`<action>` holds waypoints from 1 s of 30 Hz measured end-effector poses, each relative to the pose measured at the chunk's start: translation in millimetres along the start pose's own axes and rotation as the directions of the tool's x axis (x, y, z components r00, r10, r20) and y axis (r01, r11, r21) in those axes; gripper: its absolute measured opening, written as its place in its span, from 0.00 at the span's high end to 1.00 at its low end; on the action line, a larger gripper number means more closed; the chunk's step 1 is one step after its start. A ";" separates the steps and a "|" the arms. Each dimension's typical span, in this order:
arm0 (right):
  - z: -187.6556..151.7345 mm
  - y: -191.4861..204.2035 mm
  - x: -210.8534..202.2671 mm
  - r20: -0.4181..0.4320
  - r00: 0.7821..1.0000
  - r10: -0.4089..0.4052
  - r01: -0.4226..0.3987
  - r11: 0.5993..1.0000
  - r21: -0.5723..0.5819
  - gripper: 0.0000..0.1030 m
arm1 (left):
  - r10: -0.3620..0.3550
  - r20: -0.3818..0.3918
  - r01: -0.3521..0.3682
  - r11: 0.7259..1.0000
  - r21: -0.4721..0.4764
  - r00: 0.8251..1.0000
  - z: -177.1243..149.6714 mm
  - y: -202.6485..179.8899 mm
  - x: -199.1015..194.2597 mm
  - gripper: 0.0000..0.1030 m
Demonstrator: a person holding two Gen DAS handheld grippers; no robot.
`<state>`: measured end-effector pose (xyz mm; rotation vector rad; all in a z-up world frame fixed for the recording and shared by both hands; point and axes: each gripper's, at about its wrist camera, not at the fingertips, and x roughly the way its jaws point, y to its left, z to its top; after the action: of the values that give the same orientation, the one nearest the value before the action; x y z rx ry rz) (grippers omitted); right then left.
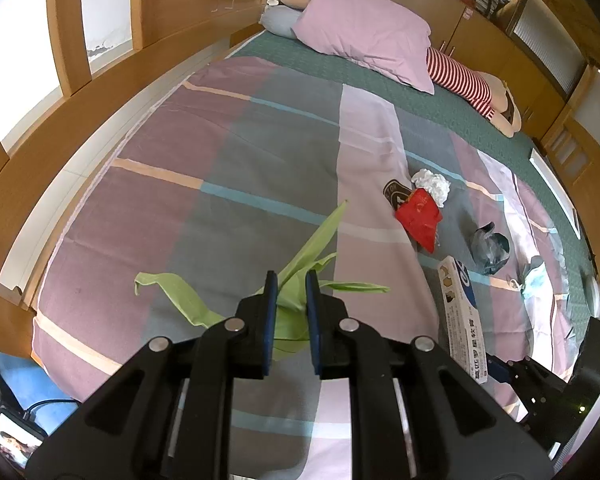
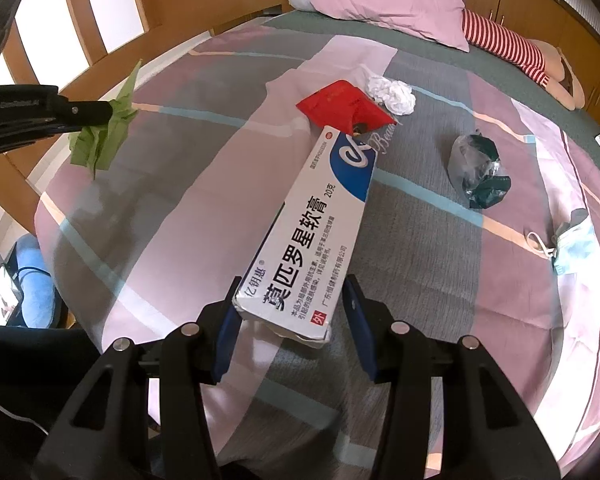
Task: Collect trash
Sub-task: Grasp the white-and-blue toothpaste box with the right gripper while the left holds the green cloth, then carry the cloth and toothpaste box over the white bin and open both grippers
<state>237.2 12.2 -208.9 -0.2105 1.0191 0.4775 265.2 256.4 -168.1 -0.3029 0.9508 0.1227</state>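
My left gripper [image 1: 290, 280] is clamped on a green plastic bag [image 1: 300, 256], held above the striped bedsheet [image 1: 228, 152]. My right gripper [image 2: 290, 292] has its jaws apart around the near end of a white-and-blue ointment box [image 2: 316, 232]; I cannot tell whether the pads touch it. From that box, a red packet [image 2: 340, 106] lies at twelve o'clock, crumpled white tissue [image 2: 392, 94] at one, a dark crumpled wrapper [image 2: 476, 172] at two, and a blue face mask [image 2: 572, 248] at three.
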 end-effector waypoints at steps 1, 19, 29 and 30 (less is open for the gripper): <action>-0.1 0.4 -0.3 0.001 1.000 -0.002 0.002 1.000 -0.001 0.52 | 0.000 0.000 0.000 1.000 0.000 1.000 0.0 -0.1 0.0 0.86; 1.8 1.5 -30.3 0.087 0.996 0.017 -0.020 0.999 0.034 0.52 | -0.007 0.012 0.006 0.999 0.049 1.000 3.2 -4.4 0.6 0.85; -10.3 6.0 -125.5 0.277 0.960 0.038 -0.057 0.997 0.058 0.52 | 0.020 0.110 -0.028 0.997 0.072 0.994 2.7 -2.9 -26.0 0.86; -16.2 2.8 -142.6 0.307 0.950 0.049 -0.076 0.994 0.076 0.52 | 0.020 0.127 -0.030 0.996 0.084 0.992 -1.4 -6.6 -35.3 0.86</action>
<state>161.7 -32.0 -95.1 -0.0241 0.7423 0.5042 245.2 250.7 -138.8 -0.2019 0.8318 0.1225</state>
